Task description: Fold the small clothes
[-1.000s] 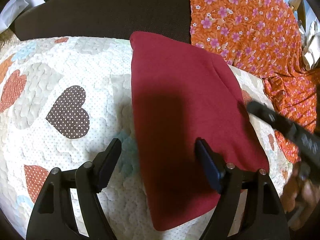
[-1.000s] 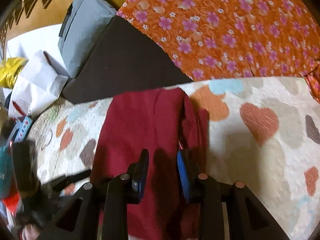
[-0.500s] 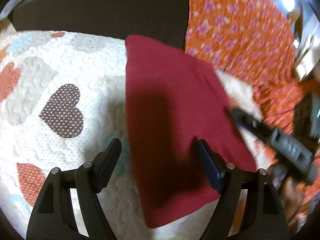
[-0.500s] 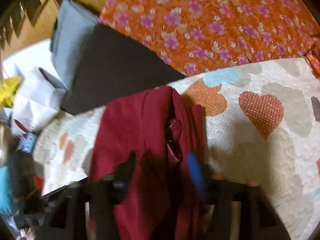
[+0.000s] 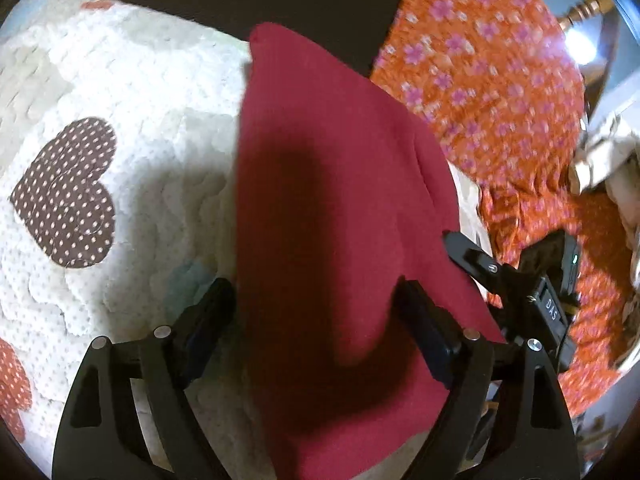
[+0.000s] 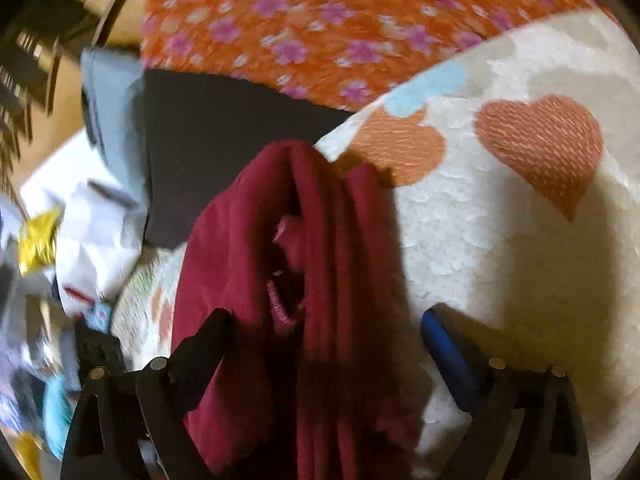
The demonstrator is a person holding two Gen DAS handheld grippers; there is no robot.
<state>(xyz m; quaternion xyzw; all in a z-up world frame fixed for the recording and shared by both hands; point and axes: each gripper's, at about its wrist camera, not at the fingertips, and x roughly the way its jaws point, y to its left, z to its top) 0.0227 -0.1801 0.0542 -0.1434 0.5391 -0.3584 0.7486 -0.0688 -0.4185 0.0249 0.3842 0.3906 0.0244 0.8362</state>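
Note:
A dark red garment lies folded into a long strip on a white quilt with hearts. My left gripper hangs low over its near end, jaws opening, the cloth beneath and between the fingers but not pinched. In the right wrist view the garment shows several stacked folds along its edge. My right gripper is open wide, straddling those folds without pressing on them. One of its fingers reaches the cloth's right edge in the left wrist view.
An orange floral fabric covers the area behind the quilt. A dark cushion lies beyond the garment's far end. A grey pad, white paper and a yellow item sit at the far left.
My right gripper went from nearly shut to wide open and sank toward the garment's folded edge. My left gripper dropped closer to the cloth and its jaws spread a little.

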